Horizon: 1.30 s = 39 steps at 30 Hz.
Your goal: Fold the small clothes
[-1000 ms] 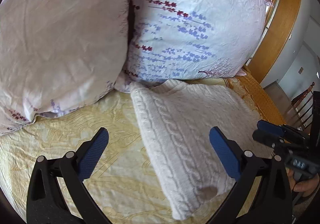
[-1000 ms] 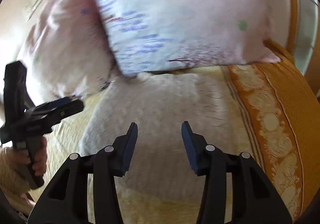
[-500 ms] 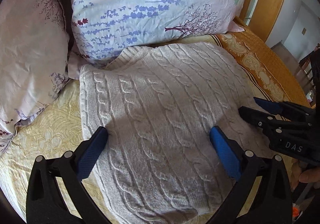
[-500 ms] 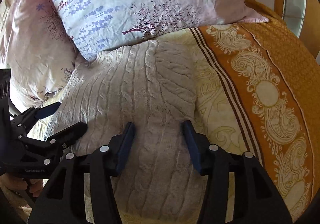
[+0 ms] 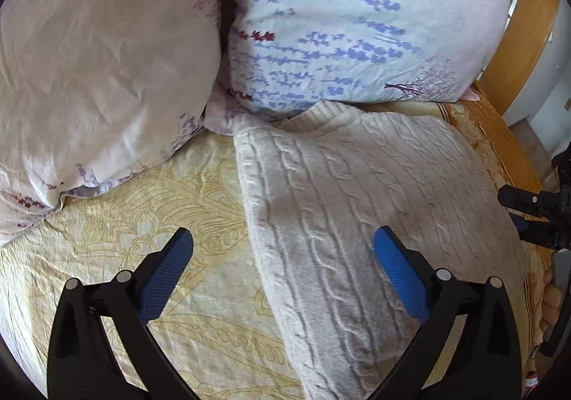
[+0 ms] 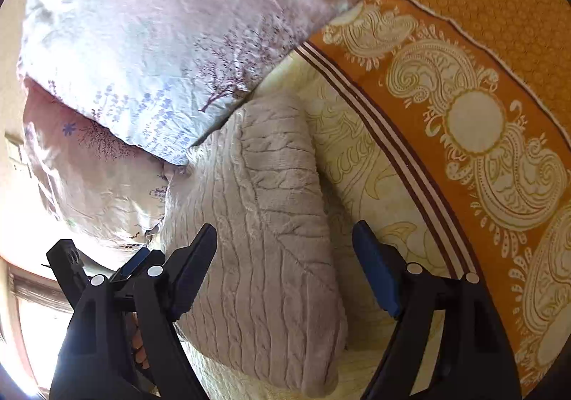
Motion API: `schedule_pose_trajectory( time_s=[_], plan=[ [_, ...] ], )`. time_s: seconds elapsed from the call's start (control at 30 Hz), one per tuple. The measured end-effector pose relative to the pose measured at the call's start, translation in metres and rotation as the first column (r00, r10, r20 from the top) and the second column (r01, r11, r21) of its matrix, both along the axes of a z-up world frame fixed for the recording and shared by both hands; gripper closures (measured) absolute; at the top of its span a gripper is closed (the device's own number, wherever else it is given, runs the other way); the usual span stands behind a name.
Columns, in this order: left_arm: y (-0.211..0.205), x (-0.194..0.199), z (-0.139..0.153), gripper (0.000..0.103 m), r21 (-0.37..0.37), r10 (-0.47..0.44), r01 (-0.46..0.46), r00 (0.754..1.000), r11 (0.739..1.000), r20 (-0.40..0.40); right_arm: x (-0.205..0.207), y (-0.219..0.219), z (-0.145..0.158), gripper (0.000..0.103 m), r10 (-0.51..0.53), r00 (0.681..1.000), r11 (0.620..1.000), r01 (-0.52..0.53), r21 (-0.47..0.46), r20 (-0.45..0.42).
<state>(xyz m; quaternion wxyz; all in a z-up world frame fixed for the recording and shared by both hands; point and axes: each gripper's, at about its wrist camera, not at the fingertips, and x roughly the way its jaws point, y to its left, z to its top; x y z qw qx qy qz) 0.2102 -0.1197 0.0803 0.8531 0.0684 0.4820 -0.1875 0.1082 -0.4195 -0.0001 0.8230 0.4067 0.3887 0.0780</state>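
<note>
A folded cream cable-knit sweater (image 5: 357,214) lies flat on the yellow patterned bedspread (image 5: 142,214), its far edge touching the pillows. My left gripper (image 5: 283,269) is open and empty, hovering over the sweater's left edge. In the right wrist view the sweater (image 6: 271,239) lies below my right gripper (image 6: 285,257), which is open and empty over the sweater's right edge. The right gripper (image 5: 535,218) shows at the right rim of the left wrist view. The left gripper (image 6: 107,275) shows at the lower left of the right wrist view.
Two floral pillows (image 5: 357,25) (image 5: 100,60) lean at the head of the bed just beyond the sweater. An orange paisley border (image 6: 464,114) runs along the bedspread's right side. A wooden headboard (image 5: 524,25) stands behind.
Both grippers have swung apart: the left view shifted left to the sweater's left edge, the right view shifted right to its right edge. The right jaws opened wider. The sweater stays flat.
</note>
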Motion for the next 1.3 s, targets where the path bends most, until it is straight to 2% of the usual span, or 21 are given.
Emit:
schedule_pose_trajectory(
  time_s=[0.1,0.3,0.37,0.5,0.67,0.77,0.83,0.9,0.93,1.03,1.17,1.23,1.3],
  plan=[
    [0.01,0.003,-0.003,0.002,-0.029,0.015,-0.016,0.999,0.999,-0.032,0.006,-0.004,-0.005,0.023,0.016,1.0,0.999,-0.016,0.035,-0.018],
    [0.005,0.007,-0.007,0.002,-0.032,-0.013,0.012,0.999,0.999,-0.044,0.016,-0.01,-0.01,0.024,0.062,0.998,0.995,-0.061,0.075,-0.01],
    [0.004,0.014,-0.011,0.002,-0.065,-0.026,0.021,0.996,0.998,-0.08,0.02,-0.006,-0.011,0.03,0.088,0.996,0.992,-0.087,0.092,-0.011],
    [0.011,0.028,-0.022,0.002,-0.155,-0.034,0.008,0.985,0.988,-0.167,0.027,0.001,-0.013,0.032,0.132,0.991,0.986,-0.131,0.101,-0.002],
    [0.001,0.032,-0.027,0.002,-0.157,-0.057,0.032,0.985,0.987,-0.161,0.03,0.002,-0.012,0.034,0.151,0.989,0.98,-0.15,0.129,0.006],
    [-0.002,0.037,-0.034,0.002,-0.223,-0.082,0.034,0.974,0.974,-0.211,0.034,0.005,-0.013,0.038,0.163,0.987,0.974,-0.162,0.155,0.007],
    [0.0,0.043,-0.042,0.003,-0.301,-0.099,0.013,0.957,0.953,-0.273,0.036,0.008,-0.016,0.041,0.179,0.984,0.968,-0.177,0.177,0.009],
    [0.003,0.045,-0.044,0.006,-0.353,-0.103,-0.007,0.952,0.936,-0.29,0.035,0.007,-0.018,0.044,0.185,0.983,0.965,-0.184,0.186,0.015],
    [0.004,0.046,-0.045,0.008,-0.362,-0.106,-0.01,0.948,0.932,-0.3,0.035,0.006,-0.02,0.049,0.189,0.982,0.962,-0.188,0.196,0.014],
    [0.016,0.049,-0.045,0.027,-0.41,-0.101,-0.039,0.944,0.911,-0.314,0.033,0.006,-0.027,0.065,0.195,0.98,0.945,-0.196,0.26,0.027],
    [0.047,0.054,-0.045,0.056,-0.492,-0.088,-0.105,0.931,0.864,-0.353,0.028,0.01,-0.027,0.069,0.179,0.982,0.924,-0.191,0.332,0.066],
    [0.057,0.054,-0.042,0.063,-0.529,-0.099,-0.119,0.926,0.84,-0.364,0.024,0.013,-0.023,0.07,0.17,0.981,0.904,-0.193,0.381,0.094],
    [0.064,0.051,-0.034,0.066,-0.559,-0.124,-0.108,0.924,0.822,-0.361,0.021,0.02,-0.015,0.07,0.174,0.977,0.889,-0.21,0.406,0.125]
  ],
)
